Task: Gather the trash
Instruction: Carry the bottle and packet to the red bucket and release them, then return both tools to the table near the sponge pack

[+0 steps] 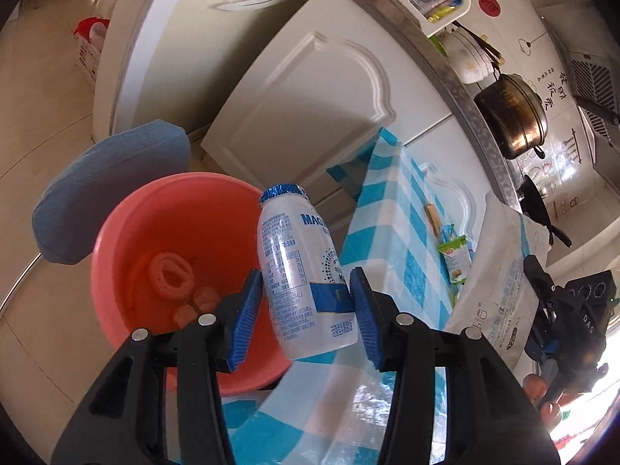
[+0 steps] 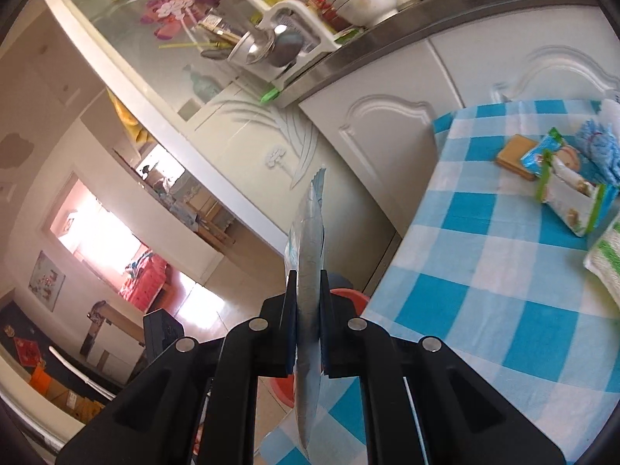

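My left gripper (image 1: 306, 302) is shut on a small white plastic bottle (image 1: 300, 271) with a blue foil cap, held tilted just right of a pink bin (image 1: 155, 228) that stands on the floor. Scraps lie in the bottom of the bin. My right gripper (image 2: 308, 321) is shut on a flat silvery-blue wrapper (image 2: 309, 263) seen edge-on, beyond the table's left edge; in the left wrist view the same wrapper (image 1: 500, 271) shows as a large white and blue bag with the right gripper (image 1: 542, 310) behind it. A green snack packet (image 2: 565, 190) and a brown biscuit (image 2: 513, 157) lie on the blue-checked tablecloth (image 2: 484, 271).
White kitchen cabinets (image 1: 310, 97) stand behind the table, their steel counter carrying a pot (image 1: 511, 116), bowls and a rack. A blue cushioned stool (image 1: 108, 190) stands by the bin. A blue cloth (image 2: 598, 147) lies at the table's far right. A red bin rim (image 2: 345, 294) shows below the right gripper.
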The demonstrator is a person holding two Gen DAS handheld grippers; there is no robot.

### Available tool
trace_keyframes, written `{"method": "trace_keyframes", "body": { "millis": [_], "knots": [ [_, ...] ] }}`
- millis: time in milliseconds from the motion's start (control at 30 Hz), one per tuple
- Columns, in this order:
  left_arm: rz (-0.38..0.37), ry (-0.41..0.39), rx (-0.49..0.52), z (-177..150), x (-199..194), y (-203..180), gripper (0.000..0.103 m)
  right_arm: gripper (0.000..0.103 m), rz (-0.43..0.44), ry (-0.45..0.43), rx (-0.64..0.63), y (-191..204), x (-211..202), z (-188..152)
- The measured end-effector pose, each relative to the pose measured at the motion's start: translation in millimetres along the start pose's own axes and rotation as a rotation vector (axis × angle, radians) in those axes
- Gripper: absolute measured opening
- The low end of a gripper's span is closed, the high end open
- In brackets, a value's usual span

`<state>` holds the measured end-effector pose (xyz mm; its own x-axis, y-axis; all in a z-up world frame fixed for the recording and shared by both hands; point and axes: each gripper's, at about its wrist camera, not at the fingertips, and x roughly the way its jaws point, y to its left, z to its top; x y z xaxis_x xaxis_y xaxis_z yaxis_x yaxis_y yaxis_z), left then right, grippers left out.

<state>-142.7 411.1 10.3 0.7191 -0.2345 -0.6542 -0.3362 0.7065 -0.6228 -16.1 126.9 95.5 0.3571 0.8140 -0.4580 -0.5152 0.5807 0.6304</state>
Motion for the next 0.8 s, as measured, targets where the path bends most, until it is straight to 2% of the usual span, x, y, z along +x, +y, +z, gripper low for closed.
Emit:
{"method": "trace_keyframes", "body": {
  "millis": [267,433,600,633,667,700,800],
  "knots": [
    [0.050,-0.006,-0.031,0.6,-1.4,39.7,0.048,0.010,-0.020,0.132,-0.076,29.3,80.6,-15.2],
    [0.075,0.001,-0.048,-3.1,4.1,57.7,0.048,0.010,-0.058,0.186,-0.135,38.0,109.7,-29.5],
    [0.109,0.011,-0.043,-9.4,16.8,64.8,0.049,0.017,-0.107,0.235,-0.187,38.8,127.8,-45.4],
    [0.124,0.009,-0.036,-10.8,19.0,64.6,0.049,0.028,-0.121,0.234,-0.191,37.0,128.2,-47.8],
    [0.142,0.006,-0.026,-12.2,20.7,64.1,0.057,0.047,-0.137,0.227,-0.189,34.6,126.5,-49.1],
    [0.163,0.001,-0.019,-13.1,21.7,63.7,0.070,0.055,-0.138,0.219,-0.183,31.5,123.4,-49.6],
    [0.189,-0.058,0.013,-14.4,15.1,61.3,0.079,0.068,-0.139,0.174,-0.167,25.0,106.4,-47.2]
  ]
}}
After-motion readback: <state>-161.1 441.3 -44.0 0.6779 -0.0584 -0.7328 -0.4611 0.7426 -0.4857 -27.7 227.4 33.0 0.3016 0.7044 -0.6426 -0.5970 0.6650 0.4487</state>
